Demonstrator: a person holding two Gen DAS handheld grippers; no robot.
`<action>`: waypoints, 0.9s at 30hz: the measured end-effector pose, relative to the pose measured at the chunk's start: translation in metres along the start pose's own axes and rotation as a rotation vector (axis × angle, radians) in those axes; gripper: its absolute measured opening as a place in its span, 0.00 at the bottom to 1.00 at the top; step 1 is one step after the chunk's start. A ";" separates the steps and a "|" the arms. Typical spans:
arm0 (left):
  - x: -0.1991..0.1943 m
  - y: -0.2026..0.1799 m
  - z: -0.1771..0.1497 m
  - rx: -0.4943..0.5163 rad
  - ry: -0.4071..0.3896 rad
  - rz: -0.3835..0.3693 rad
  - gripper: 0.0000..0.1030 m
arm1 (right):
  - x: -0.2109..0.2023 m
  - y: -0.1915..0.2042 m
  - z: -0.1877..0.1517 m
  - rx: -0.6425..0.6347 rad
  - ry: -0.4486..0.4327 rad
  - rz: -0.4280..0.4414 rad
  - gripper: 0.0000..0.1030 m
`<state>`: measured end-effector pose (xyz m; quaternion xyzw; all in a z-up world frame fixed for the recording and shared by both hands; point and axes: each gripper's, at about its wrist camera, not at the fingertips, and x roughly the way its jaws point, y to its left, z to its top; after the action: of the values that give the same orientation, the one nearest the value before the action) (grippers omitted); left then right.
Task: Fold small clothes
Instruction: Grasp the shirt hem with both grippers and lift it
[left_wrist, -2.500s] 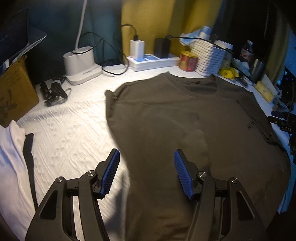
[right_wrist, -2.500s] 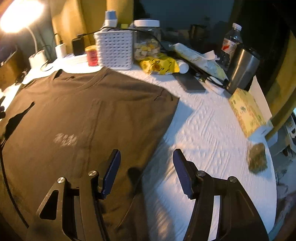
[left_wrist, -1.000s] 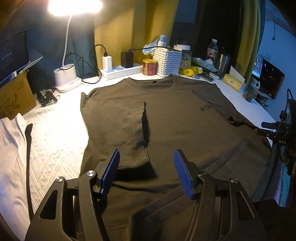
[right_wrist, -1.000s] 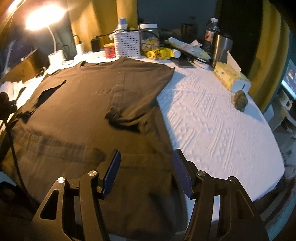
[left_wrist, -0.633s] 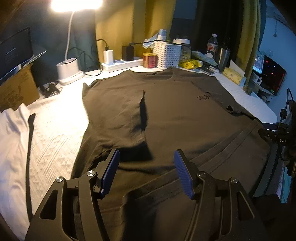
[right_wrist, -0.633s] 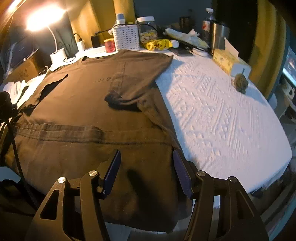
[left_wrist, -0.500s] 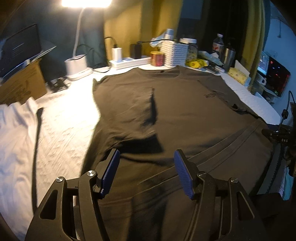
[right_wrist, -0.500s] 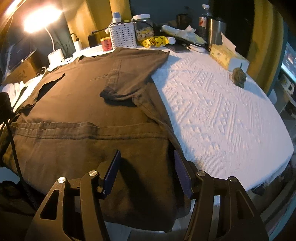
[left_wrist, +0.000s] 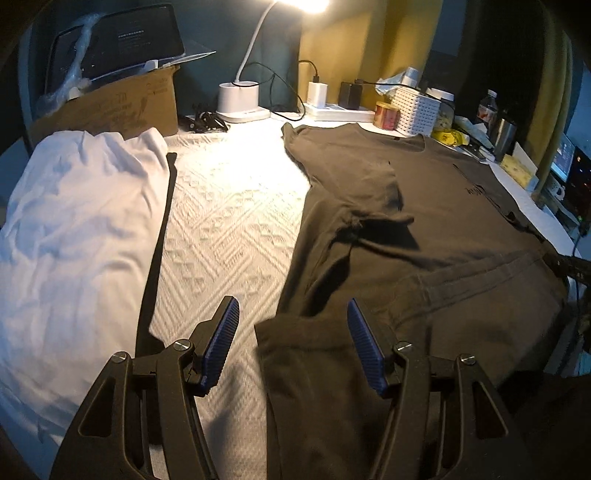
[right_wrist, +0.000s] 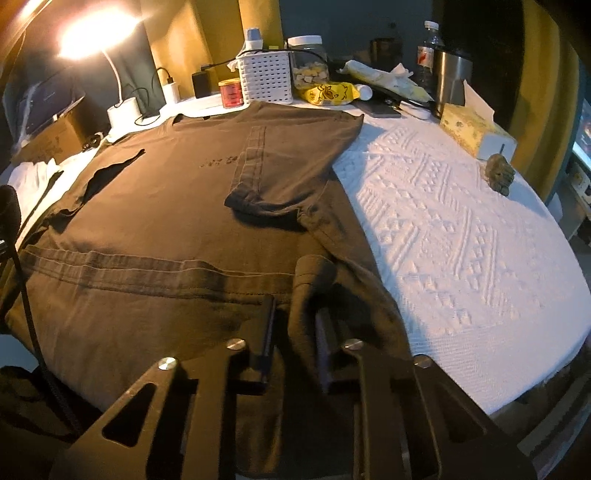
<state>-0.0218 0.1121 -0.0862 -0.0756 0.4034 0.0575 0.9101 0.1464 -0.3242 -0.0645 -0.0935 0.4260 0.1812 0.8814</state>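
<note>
Right gripper has just closed its jaws, pinching a raised fold at the near hem corner of the dark olive cotton T-shirt, sleeves folded inward. Left gripper, jaws apart and grasping nothing, angles down over the shirt's other hem corner. White textured bedspread beneath; crumpled white garment left, white slotted basket and lit desk lamp behind.

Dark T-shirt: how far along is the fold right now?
Done: both sleeves of the dark T-shirt lie folded inward and its bottom part is doubled up. In hand: the right gripper has just closed on a bunch of cloth at the near edge, while the left gripper hangs open over the opposite near corner. Left: grip there and fold over. The white garment is unfolded.
</note>
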 end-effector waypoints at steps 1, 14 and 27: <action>0.000 -0.001 -0.002 0.008 0.003 -0.002 0.59 | -0.001 0.000 0.000 -0.003 -0.001 -0.004 0.11; -0.012 -0.011 -0.023 0.049 -0.041 0.017 0.07 | -0.016 0.010 -0.001 -0.048 -0.039 -0.029 0.05; -0.045 -0.018 -0.011 0.086 -0.146 0.012 0.04 | -0.045 0.006 0.001 -0.037 -0.118 -0.048 0.04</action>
<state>-0.0569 0.0906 -0.0579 -0.0295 0.3384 0.0511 0.9392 0.1194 -0.3290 -0.0286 -0.1092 0.3678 0.1731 0.9071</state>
